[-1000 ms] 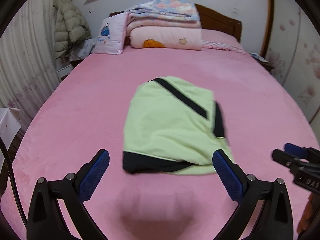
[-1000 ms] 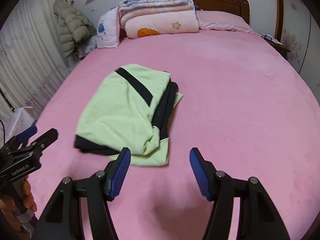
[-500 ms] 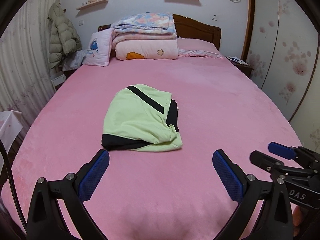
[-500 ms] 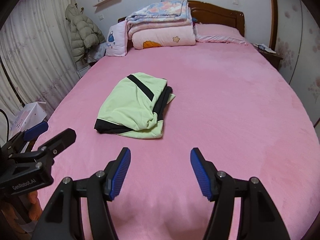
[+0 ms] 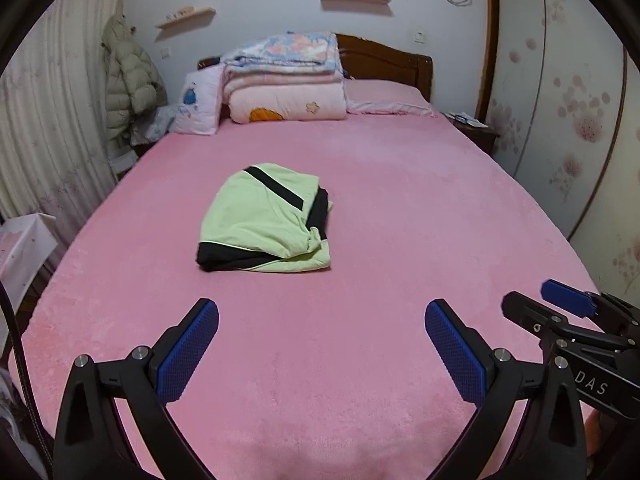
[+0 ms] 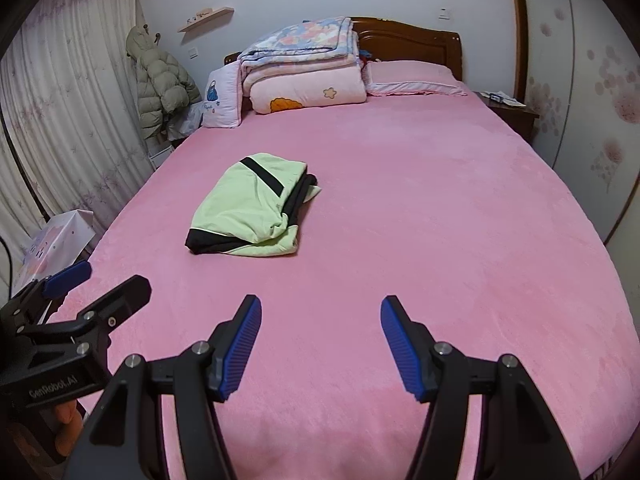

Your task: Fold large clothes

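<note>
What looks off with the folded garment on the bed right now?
The green-and-black garment is folded but untidy: its right edge bunches, black layers stick out past the green, and a corner juts out. Both grippers, left and right, hang open and empty.

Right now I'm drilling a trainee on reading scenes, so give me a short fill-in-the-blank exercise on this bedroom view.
1. The folded green garment has trim coloured ____.
2. It lies on a bed whose cover is ____.
3. The jaws of the left gripper and the right gripper are both ____.
4. The folded quilts sit by the ____ of the bed.

Missing words: black; pink; open; headboard
</note>
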Motion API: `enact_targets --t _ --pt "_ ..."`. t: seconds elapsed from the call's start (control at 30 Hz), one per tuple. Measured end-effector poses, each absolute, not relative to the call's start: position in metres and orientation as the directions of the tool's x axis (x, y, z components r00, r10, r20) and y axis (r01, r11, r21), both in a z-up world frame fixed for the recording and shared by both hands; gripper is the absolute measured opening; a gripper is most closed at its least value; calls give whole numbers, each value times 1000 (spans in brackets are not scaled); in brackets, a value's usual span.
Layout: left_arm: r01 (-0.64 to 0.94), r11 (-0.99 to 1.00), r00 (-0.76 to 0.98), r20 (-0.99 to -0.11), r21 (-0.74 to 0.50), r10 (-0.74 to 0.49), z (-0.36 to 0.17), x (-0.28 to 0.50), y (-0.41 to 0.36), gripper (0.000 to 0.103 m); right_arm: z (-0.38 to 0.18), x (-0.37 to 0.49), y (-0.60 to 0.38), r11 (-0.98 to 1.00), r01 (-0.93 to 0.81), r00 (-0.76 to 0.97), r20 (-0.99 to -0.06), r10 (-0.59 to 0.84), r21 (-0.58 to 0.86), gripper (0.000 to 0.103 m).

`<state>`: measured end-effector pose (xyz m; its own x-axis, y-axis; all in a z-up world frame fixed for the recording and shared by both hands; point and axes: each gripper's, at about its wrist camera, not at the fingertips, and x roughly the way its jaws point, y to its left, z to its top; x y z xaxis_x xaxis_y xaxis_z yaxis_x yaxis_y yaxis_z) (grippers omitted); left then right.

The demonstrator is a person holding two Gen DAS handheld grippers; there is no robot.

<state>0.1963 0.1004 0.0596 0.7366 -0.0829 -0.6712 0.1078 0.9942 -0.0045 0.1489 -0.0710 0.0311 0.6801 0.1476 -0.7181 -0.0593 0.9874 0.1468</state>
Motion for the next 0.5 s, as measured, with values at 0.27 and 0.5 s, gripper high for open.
enact_targets --t 0.27,0.5 --pt "34 998 717 -694 -60 -66 60 170 97 103 28 115 -97 989 14 679 -727 99 147 62" --pt "38 997 696 -714 -60 -70 54 156 84 103 33 102 -105 990 21 682 -726 85 136 62"
